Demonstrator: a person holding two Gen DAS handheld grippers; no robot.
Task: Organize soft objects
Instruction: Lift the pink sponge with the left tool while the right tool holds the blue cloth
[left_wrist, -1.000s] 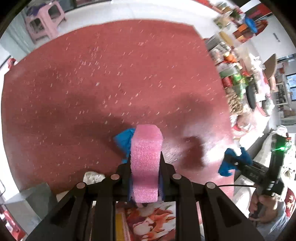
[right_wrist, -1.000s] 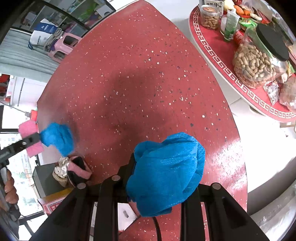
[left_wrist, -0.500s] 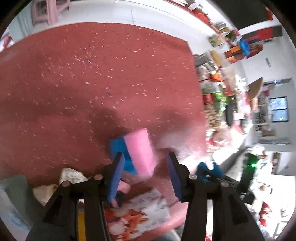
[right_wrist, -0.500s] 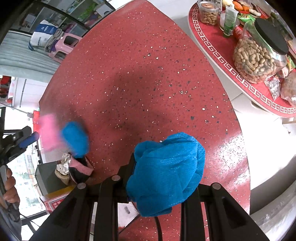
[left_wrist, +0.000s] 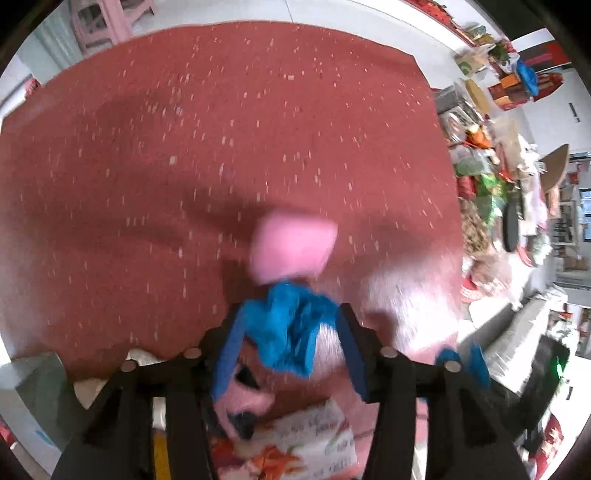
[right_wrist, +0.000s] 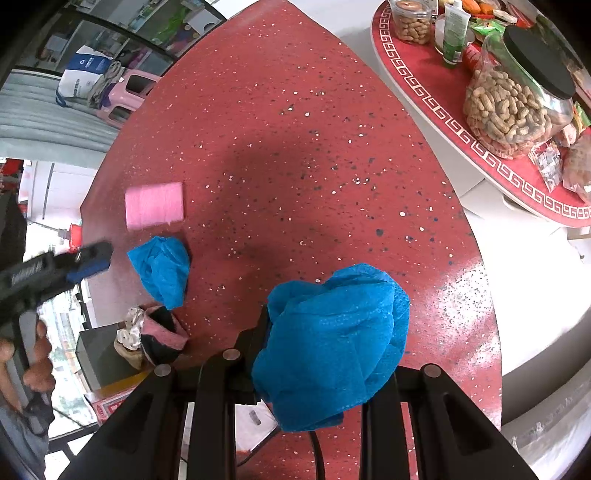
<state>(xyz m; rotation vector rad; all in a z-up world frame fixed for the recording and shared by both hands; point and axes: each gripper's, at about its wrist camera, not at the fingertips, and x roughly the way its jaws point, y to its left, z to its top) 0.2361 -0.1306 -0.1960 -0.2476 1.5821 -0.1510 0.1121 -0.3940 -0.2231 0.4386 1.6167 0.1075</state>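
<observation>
- Left wrist view: the left gripper (left_wrist: 290, 349) points steeply down at the red speckled tabletop (left_wrist: 184, 155); its blue-padded jaws are opening, and a small blue cloth (left_wrist: 291, 328) shows between them, though blur hides whether the pads touch it.
- Just beyond that cloth lies a pink sponge block (left_wrist: 293, 245), blurred, on the same surface.
- Below the left jaw sits a pink-and-black soft item (left_wrist: 243, 400), at the table's near edge, beside a printed box (left_wrist: 295, 446).
- Right wrist view: the right gripper (right_wrist: 314, 354) stands narrow, clamped on a large crumpled blue cloth (right_wrist: 332, 343) that bulges out past the fingers.
- Farther out, at the left of the tabletop (right_wrist: 295, 129), the small blue cloth (right_wrist: 162, 269) and the pink sponge block (right_wrist: 154, 205) lie apart from each other, the sponge beyond the cloth.
- Near the table's edge rests the pink-and-black soft item (right_wrist: 159, 336).
- At the far left, a person's hand (right_wrist: 35, 363) holds the left gripper (right_wrist: 90, 260).
- Upper right: a round red table (right_wrist: 436, 110) bearing a jar of peanuts (right_wrist: 513, 103).
</observation>
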